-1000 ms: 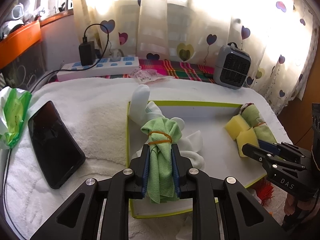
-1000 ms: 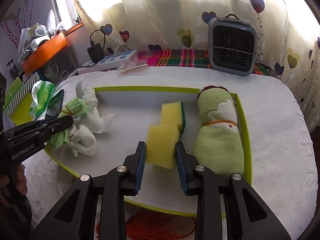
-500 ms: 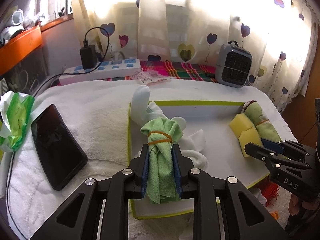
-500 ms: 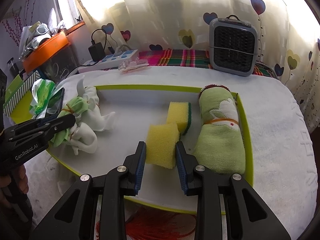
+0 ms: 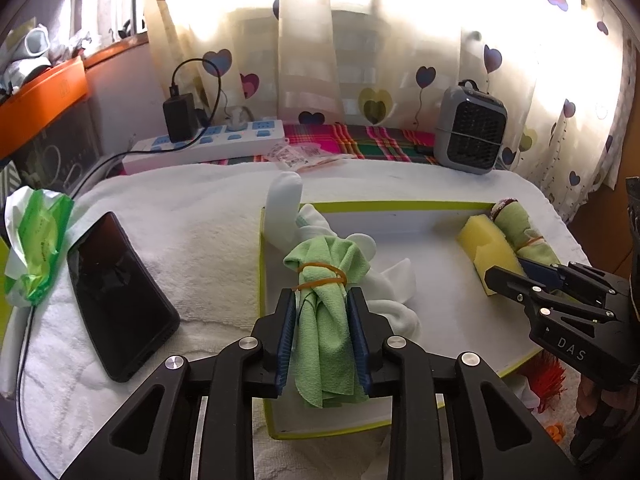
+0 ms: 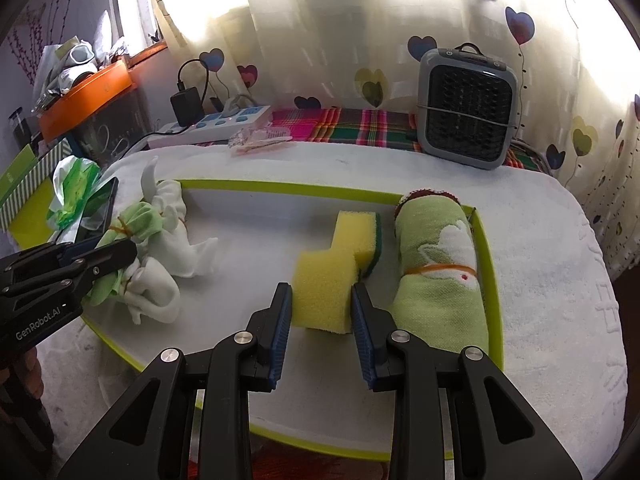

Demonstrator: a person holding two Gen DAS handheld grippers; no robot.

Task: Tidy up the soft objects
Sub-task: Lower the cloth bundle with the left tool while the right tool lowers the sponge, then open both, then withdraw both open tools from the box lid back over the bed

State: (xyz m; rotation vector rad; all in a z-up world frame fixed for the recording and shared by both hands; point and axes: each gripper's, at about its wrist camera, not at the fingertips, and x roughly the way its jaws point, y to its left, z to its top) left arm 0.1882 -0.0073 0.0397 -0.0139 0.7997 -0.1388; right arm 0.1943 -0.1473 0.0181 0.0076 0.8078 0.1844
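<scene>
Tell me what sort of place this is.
Most likely a home room, by a window: heart-print curtains, a power strip with a charger plugged in, and a small grey heater behind a towel-covered table.

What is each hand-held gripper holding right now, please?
Left hand-held gripper: closed on the green cloth bundle.
Right hand-held gripper: closed on the yellow sponge.

Strong daylight comes from behind the curtain (image 5: 360, 40), which is overexposed to almost pure white in both views, so its upper part loses detail. The white towel (image 5: 192, 224) and the tray (image 6: 256, 248) are evenly lit, with only soft shadows. The phone (image 5: 116, 292) screen gives a weak reflection. Fisheye distortion bends the edges, and the corners are dark. The centre is sharp; the left side of the right wrist view is dimmer.
</scene>
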